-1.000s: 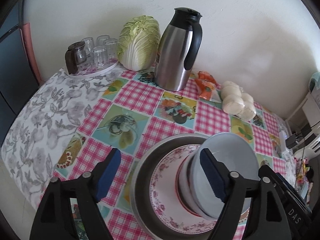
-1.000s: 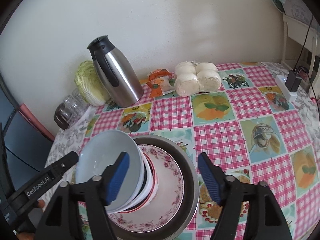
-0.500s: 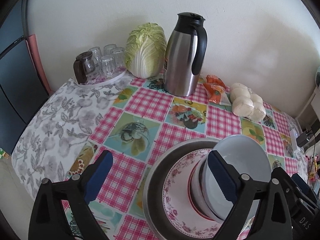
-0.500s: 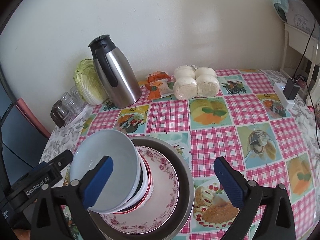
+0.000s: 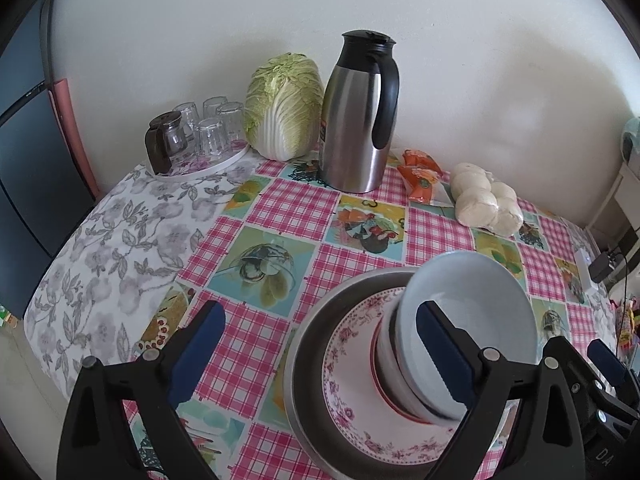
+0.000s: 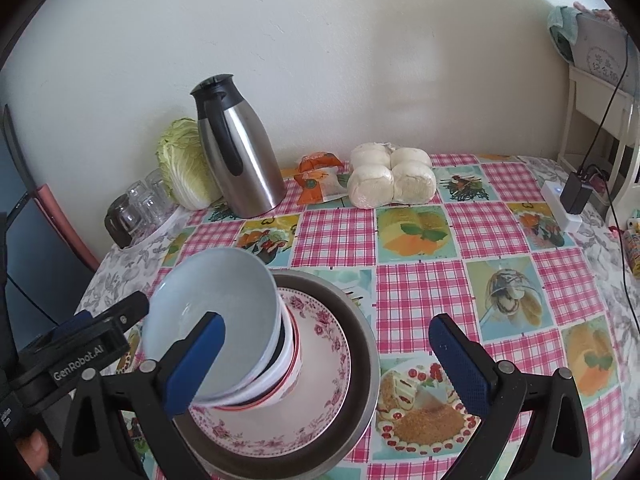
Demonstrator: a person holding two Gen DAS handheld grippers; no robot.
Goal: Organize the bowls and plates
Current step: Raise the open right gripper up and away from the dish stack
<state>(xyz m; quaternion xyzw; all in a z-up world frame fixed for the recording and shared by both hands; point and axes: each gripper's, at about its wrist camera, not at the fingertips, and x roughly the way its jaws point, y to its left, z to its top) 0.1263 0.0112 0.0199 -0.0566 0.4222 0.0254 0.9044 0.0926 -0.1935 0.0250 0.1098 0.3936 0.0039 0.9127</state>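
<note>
On the worktop (image 6: 416, 280), covered by a pink checked cloth with food pictures, stands a wide metal basin (image 6: 360, 352). Inside it lies a floral plate (image 6: 320, 368) with a pink flower rim, and on this plate a stack of bowls (image 6: 280, 360) stands and leans to one side. The top bowl (image 6: 216, 312) is pale blue-white, and its open mouth tilts toward the cameras.

The left hand-held gripper (image 5: 320, 360) is released, and its jaws have just been opening. One blue pad is in front of the top bowl (image 5: 472, 312) and the other is over the cloth beside the basin (image 5: 304, 360); they do not press anything. The right hand-held gripper (image 6: 328, 364) is also released and wide, its jaws have just been opening too. Its left pad overlaps the top bowl in the view and its right pad is over the cloth, outside the basin.

Along the wall stand a steel thermos jug (image 5: 356, 120), a napa cabbage (image 5: 284, 104), a tray of upturned glasses (image 5: 200, 136), an orange packet (image 5: 420, 176) and a bag of white buns (image 5: 488, 200).
</note>
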